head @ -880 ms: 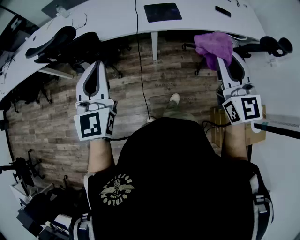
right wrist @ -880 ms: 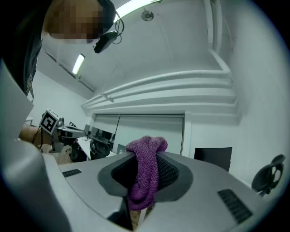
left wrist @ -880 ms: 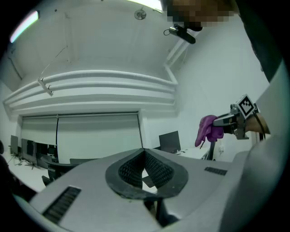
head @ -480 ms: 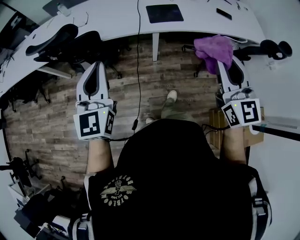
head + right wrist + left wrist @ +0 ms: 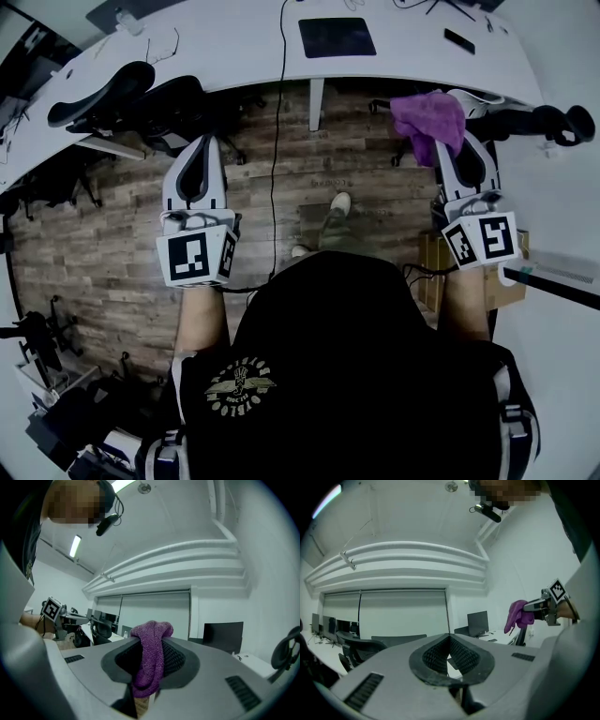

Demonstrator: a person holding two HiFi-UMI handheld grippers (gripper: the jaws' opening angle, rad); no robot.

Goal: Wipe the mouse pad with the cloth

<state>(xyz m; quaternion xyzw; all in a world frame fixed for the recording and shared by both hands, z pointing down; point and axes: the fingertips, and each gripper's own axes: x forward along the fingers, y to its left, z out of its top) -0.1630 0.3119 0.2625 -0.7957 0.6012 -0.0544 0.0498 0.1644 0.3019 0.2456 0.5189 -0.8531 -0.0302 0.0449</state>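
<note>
a: where's the cloth?
b: the purple cloth [image 5: 428, 117] is pinched in the right gripper [image 5: 150, 645], held just short of the desk's [image 5: 234, 47] near edge.
a: and the mouse pad?
b: the dark mouse pad [image 5: 337, 37] lies on the desk, apart from the cloth. the left gripper [image 5: 449, 641] has its jaws pressed together on nothing, also short of the desk.

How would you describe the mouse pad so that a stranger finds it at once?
A white desk curves across the top of the head view. Near its middle lies the mouse pad, a flat dark rectangle, far larger than the small dark item to its right.
</note>
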